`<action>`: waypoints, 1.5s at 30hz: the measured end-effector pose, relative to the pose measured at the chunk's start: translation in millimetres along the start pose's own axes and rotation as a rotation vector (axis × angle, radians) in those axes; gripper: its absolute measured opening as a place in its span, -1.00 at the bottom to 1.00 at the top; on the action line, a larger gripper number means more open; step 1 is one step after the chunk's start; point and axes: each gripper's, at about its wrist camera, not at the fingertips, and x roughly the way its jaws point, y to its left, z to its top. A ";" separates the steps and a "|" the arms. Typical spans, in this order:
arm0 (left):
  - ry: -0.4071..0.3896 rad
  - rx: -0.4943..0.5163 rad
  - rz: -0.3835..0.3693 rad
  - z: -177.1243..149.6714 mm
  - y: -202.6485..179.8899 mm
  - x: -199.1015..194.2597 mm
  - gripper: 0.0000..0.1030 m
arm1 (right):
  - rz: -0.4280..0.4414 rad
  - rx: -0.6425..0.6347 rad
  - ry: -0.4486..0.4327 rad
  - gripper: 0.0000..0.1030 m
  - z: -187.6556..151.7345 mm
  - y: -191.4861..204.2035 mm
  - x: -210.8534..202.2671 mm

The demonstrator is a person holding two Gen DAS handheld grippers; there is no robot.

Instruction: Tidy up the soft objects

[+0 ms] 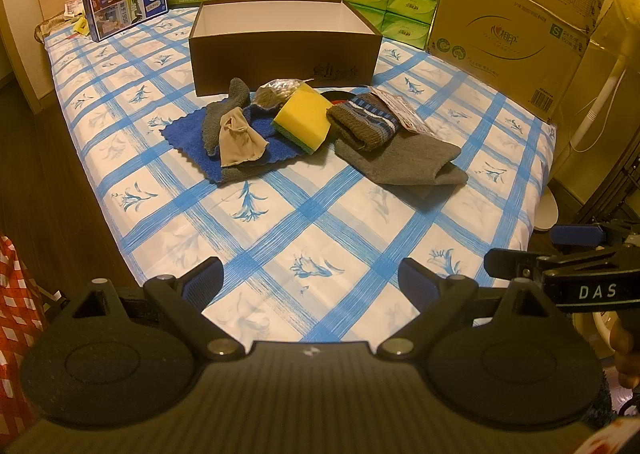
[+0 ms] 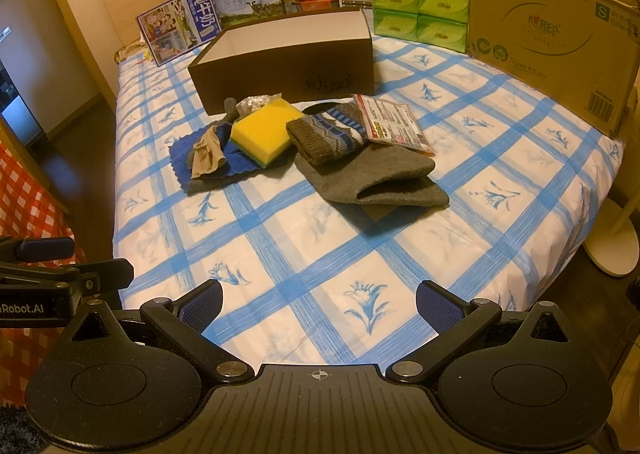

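From where I sit, the worry is the clutter: the soft things lie heaped and overlapping, so closing on the yellow sponge [image 1: 303,116] could drag the blue cloth [image 1: 192,138] beneath it, and lifting the beige stocking [image 1: 239,138] may snag the grey sock [image 1: 224,110] it drapes over. A printed packet [image 2: 394,122] and a clear bag of small pale beads [image 1: 276,91], neither of them soft, sit mixed in and could get swept along into the open brown box [image 1: 280,58] by mistake. The folded grey knit [image 2: 380,178] could unfold or slip if pinched at one layer only. My left hand-held gripper [image 1: 311,278] and my right hand-held gripper [image 2: 319,300] both stand wide open, holding nothing, low over the near edge of the bed [image 1: 280,238]. The pile lies well ahead of both, mid-bed, just in front of the box; the striped knit [image 2: 328,132] rests on the grey knit, nearer my right side.
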 end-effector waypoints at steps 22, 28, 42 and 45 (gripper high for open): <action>0.002 0.001 0.000 0.1 0.1 0.0 0.81 | -0.001 -0.001 0.002 0.99 1.7 -0.7 2.7; 0.003 0.003 0.000 0.3 -0.8 8.1 0.81 | -0.001 0.000 0.004 0.99 2.8 -1.8 6.0; 0.004 0.020 0.017 19.0 3.6 26.1 0.81 | 0.000 0.006 0.010 0.99 8.4 -8.2 19.2; 0.003 0.027 0.026 23.8 4.9 31.0 0.81 | -0.005 0.011 0.006 0.99 10.3 -12.1 22.2</action>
